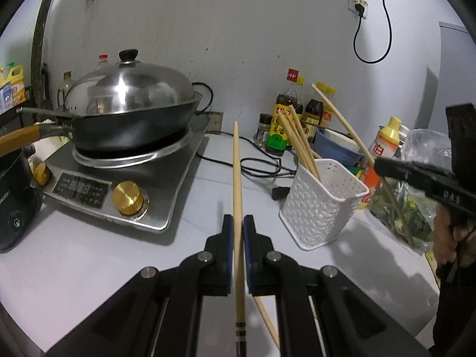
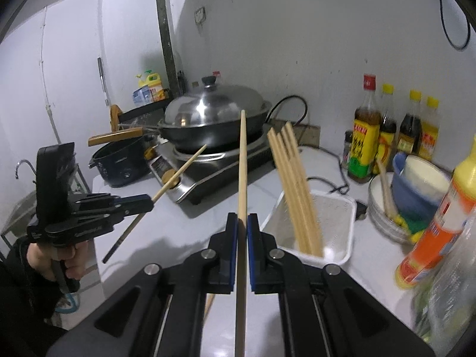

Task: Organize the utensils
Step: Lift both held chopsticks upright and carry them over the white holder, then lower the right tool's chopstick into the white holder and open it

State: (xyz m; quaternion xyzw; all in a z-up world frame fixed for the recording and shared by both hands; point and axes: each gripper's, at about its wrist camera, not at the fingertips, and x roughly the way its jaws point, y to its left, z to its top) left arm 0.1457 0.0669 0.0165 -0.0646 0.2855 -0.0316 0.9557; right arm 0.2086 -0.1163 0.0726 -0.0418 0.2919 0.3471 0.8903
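Wooden chopsticks are what we hold, one in each set of tongs. Our left tongs (image 1: 237, 220) are pressed together on a chopstick (image 1: 236, 172) that runs straight out between the pads, its tip ahead over the counter (image 1: 89, 261) and its dark banded end back under the tongs. Our right tongs (image 2: 242, 218) pinch a second chopstick (image 2: 242, 160) the same way, tip pointing toward the wok (image 2: 214, 125).

Just right of both tongs stands a white basket (image 1: 321, 205) with several chopsticks (image 1: 300, 142) leaning in it, near but apart from the ones we grip. Another chopstick (image 1: 266, 321) lies on the counter under the left tongs.

Behind the basket, sauce bottles (image 2: 364, 131) carry yellow, red and green labels; their print is too small for us to read. On the right tongs seen from the left camera we can make out the letters "DAS". The cooktop panel (image 1: 80, 190) shows dim digits we cannot read.
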